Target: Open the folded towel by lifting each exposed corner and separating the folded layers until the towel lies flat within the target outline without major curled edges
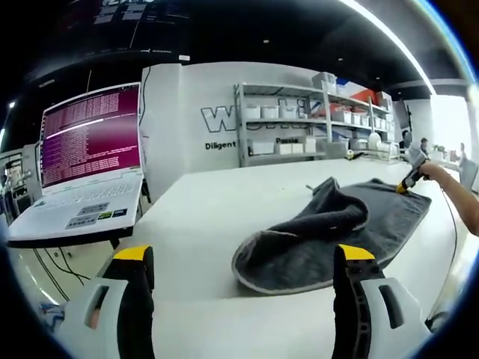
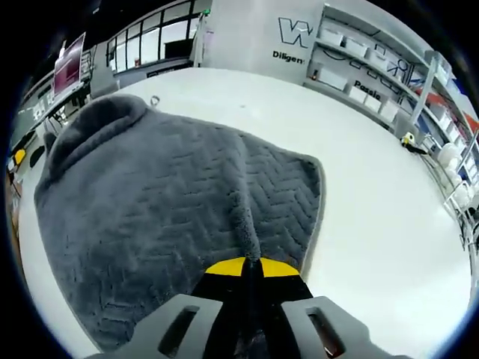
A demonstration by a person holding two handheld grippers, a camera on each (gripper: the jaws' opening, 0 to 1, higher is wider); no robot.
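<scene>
The right gripper [image 2: 251,263] had its yellow-tipped jaws closed on a pinched ridge of the dark grey towel with a herringbone weave [image 2: 172,202]; the cloth between them was hidden. The towel lay rumpled on the white counter [image 1: 217,217]. The left gripper [image 1: 243,262] stood wide apart, holding nothing. Behind were an open white laptop [image 1: 82,161] and grey shelves [image 1: 299,120].

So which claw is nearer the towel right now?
Right. The right claw is shut on the grey towel, pinching a ridge of it. The left claw is open, short of the towel's near edge.
</scene>
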